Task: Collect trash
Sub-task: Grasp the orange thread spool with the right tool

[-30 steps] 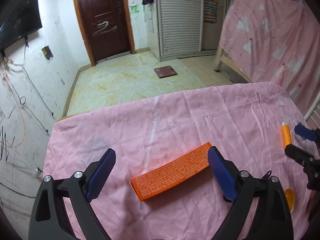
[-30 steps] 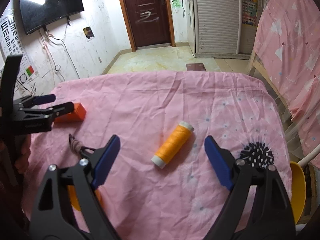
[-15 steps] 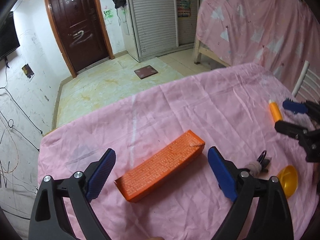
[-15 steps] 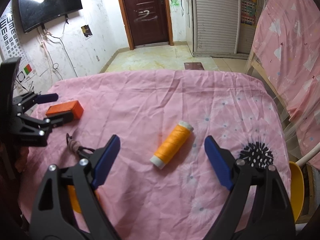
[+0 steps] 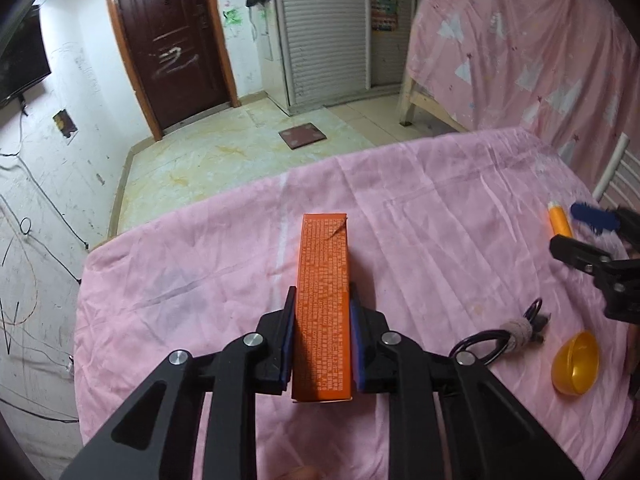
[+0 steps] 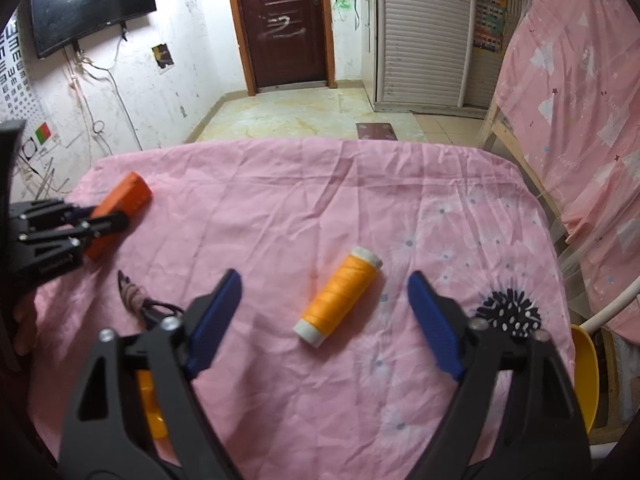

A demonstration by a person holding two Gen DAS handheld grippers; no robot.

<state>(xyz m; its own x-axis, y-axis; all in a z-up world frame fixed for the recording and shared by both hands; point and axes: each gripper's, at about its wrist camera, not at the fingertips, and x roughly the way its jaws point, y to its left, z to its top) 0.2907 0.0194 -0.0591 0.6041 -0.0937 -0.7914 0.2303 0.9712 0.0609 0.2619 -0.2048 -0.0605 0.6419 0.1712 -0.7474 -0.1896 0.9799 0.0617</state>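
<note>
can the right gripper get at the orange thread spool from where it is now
Probably yes. The right gripper is open, and the orange thread spool lies on the pink cloth right between and ahead of its fingers, with nothing in between.

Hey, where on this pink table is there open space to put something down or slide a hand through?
Bare cloth runs along the far half of the table, beyond the orange box and thread spool. A second patch lies between box and spool. It is crowded near the hair tie and yellow half-shell, and by the black spiky ball.
</note>
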